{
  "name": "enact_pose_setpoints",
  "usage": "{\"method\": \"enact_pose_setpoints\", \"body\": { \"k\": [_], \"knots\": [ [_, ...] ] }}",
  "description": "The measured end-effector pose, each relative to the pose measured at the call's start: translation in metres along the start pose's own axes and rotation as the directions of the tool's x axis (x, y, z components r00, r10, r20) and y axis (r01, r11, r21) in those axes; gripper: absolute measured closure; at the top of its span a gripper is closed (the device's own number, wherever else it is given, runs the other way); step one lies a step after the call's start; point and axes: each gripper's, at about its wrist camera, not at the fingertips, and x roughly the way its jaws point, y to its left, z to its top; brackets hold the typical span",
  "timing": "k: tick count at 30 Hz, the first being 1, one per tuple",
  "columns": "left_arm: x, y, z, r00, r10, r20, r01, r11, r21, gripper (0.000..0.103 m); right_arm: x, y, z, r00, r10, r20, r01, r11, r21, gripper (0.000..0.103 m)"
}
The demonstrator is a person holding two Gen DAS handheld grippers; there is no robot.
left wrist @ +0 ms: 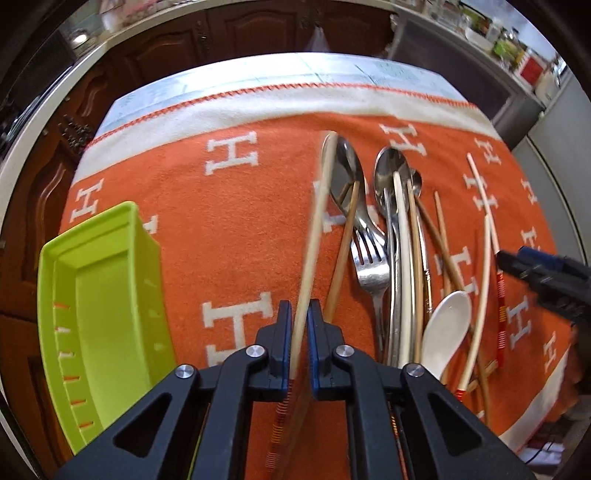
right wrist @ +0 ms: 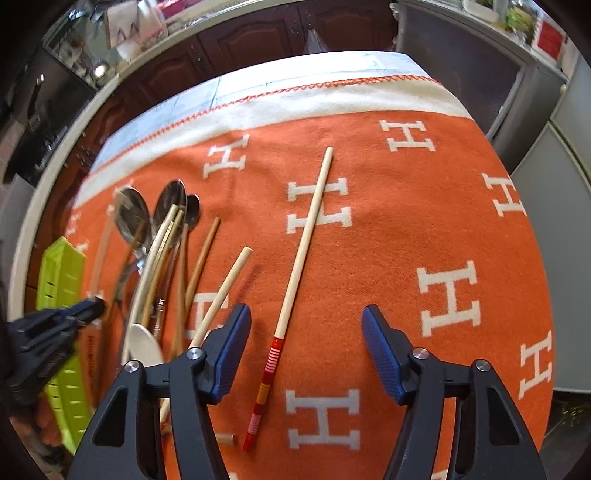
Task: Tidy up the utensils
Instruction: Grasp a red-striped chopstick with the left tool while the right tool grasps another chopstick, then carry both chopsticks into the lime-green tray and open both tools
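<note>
My left gripper [left wrist: 299,314] is shut on a pale chopstick [left wrist: 314,236] with a red-striped end and holds it above the orange cloth. To its right lies a pile of utensils: metal spoons [left wrist: 391,170], a fork [left wrist: 369,262], a white ceramic spoon [left wrist: 447,325] and several chopsticks. A lime green tray [left wrist: 99,317] sits at the left. My right gripper [right wrist: 306,332] is open above another pale chopstick [right wrist: 306,236] with a red-striped end, which lies on the cloth between its fingers. The left gripper also shows in the right wrist view [right wrist: 88,310].
The orange cloth [right wrist: 406,221] with white H letters covers the table. The green tray also shows in the right wrist view [right wrist: 59,273] at the far left. Dark wooden cabinets [left wrist: 240,29] stand behind the table, and a grey fridge [right wrist: 554,206] at the right.
</note>
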Motion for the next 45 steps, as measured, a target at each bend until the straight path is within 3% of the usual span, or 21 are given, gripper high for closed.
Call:
{"method": "enact_pose_setpoints", "body": {
  "k": [3,5,7,8,9,18,24,29,36,38,40,45],
  "knots": [
    [-0.014,0.001,-0.001,1.000,-0.024,0.014,0.024,0.999,-0.039,0.100,0.012,0.013,-0.002,0.998,-0.066,-0.009,0.065,0.997,-0.039,0.047],
    [-0.027,0.011,-0.005,0.999,-0.029,0.019,0.029,0.998,-0.047,0.100,0.013,0.024,-0.005,0.992,-0.125,0.034,0.128,0.989,-0.079,0.055],
    [-0.038,0.013,-0.010,0.999,-0.040,0.025,0.041,0.998,-0.057,0.100,0.013,0.028,-0.007,0.993,-0.112,0.046,0.115,0.990,-0.086,0.071],
    [-0.042,0.014,-0.011,0.999,-0.047,0.028,0.049,0.997,-0.063,0.100,0.012,0.030,-0.007,0.992,-0.116,0.050,0.120,0.989,-0.083,0.086],
    [-0.047,0.015,-0.013,0.998,-0.053,0.031,0.055,0.996,-0.069,0.100,0.012,0.029,-0.007,0.992,-0.115,0.046,0.119,0.990,-0.073,0.096],
    [-0.110,0.043,-0.035,0.989,-0.107,0.100,0.121,0.982,-0.142,0.100,-0.009,-0.009,-0.015,0.995,0.099,-0.016,-0.096,0.987,0.129,0.098],
    [-0.134,0.076,-0.052,0.991,-0.038,0.125,0.060,0.981,-0.182,0.100,-0.049,0.004,-0.030,0.974,0.228,0.003,-0.226,0.965,0.135,0.098],
    [-0.111,0.112,-0.069,0.997,0.034,0.062,-0.020,0.974,-0.227,0.100,-0.089,0.060,-0.040,0.949,0.315,-0.003,-0.314,0.949,0.021,0.098],
    [-0.077,0.143,-0.092,0.998,0.062,-0.025,-0.066,0.955,-0.290,0.099,-0.100,0.177,-0.053,0.914,0.387,-0.123,-0.402,0.903,-0.151,0.098],
    [-0.078,0.148,-0.098,0.997,0.073,-0.025,-0.077,0.951,-0.300,0.096,-0.099,0.205,-0.055,0.907,0.399,-0.137,-0.418,0.892,-0.170,0.098],
    [-0.086,0.153,-0.103,0.996,0.092,-0.009,-0.090,0.947,-0.308,0.083,-0.092,0.229,-0.053,0.904,0.402,-0.147,-0.424,0.889,-0.174,0.098],
    [-0.115,0.165,-0.112,0.983,0.174,0.057,-0.146,0.932,-0.333,0.071,-0.062,0.276,-0.052,0.889,0.409,-0.205,-0.439,0.888,-0.135,0.097]
  ]
}}
